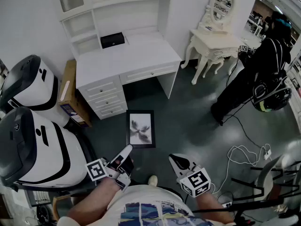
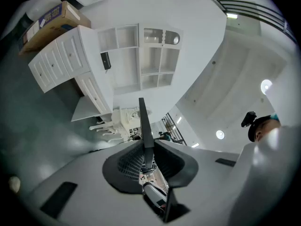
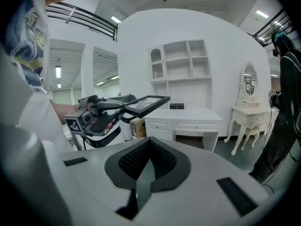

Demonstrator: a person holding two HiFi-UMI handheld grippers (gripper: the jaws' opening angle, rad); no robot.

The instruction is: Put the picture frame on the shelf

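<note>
A person is standing on a grey floor, facing a white desk (image 1: 141, 60) that is carrying a white shelf (image 1: 117, 4) unit with open compartments. The left gripper (image 1: 126, 152) is clamping its jaws on the near edge of the picture frame (image 1: 141, 128), which has a black border around a pale print. It is holding the frame out flat in the air above the floor, well apart from the desk and shelf. Gripping one edge is leaving the rest of the frame free, probably so it can go into a compartment first. The right gripper (image 1: 178, 161) is hanging beside it with its jaws together and nothing between them, seemingly waiting in reserve. A small black box (image 1: 113, 40) is sitting on the desk below the shelf. A cardboard box (image 1: 70, 91) beside the desk is showing a blue label too small to read. Only the square black-and-white markers on the grippers' cubes are standing out, and no brand is legible.
</note>
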